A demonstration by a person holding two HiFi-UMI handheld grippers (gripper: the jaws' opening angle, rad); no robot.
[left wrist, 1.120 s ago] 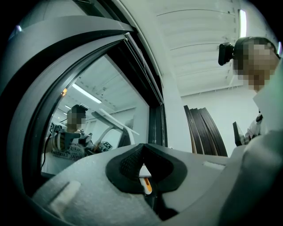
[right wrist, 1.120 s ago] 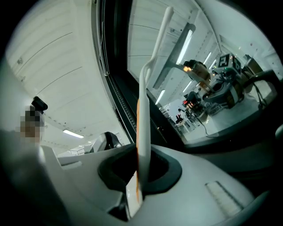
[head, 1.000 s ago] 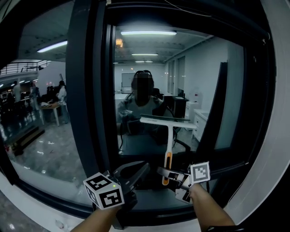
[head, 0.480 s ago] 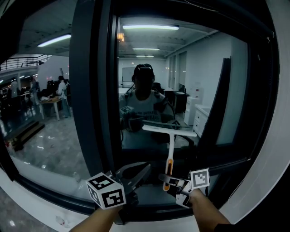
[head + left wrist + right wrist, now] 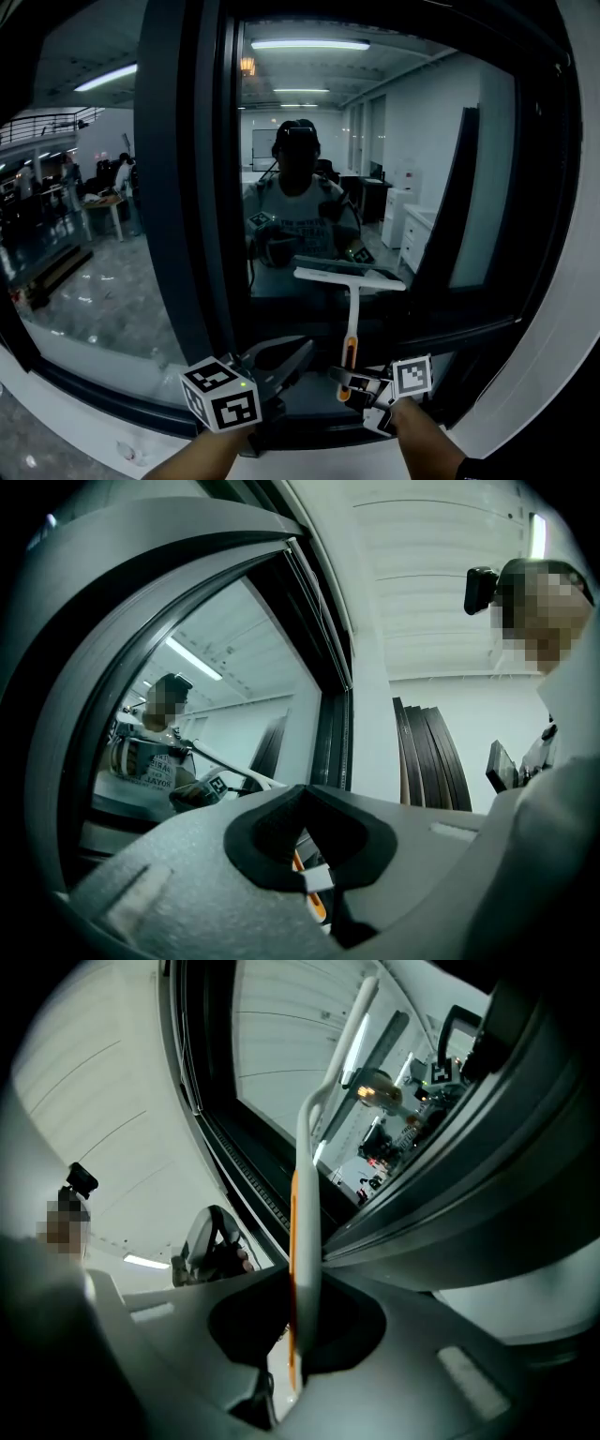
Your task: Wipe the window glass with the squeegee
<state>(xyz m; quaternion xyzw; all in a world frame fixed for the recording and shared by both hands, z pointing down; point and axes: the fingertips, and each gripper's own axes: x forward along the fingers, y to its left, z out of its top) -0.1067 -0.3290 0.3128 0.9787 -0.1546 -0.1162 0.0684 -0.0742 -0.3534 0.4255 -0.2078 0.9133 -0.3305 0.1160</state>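
right tongs are clenched on the orange lower end of the squeegee, close in front of the bottom edge of the window glass. the right gripper view shows the handle pinched upright between the two pads, running straight up from them toward the glass. the squeegee stands nearly vertical before the glass, and its white blade lies level across the lower middle of the glass (it looks pressed to it, though contact is hard to confirm). left tongs sit low before the glass too, near its bottom left corner. their pads are drawn together with nothing between them, and only a thin slit shows in the left gripper view. a dark frame post borders the glass on its left. a person's reflection shows in the middle of the glass, above the blade.
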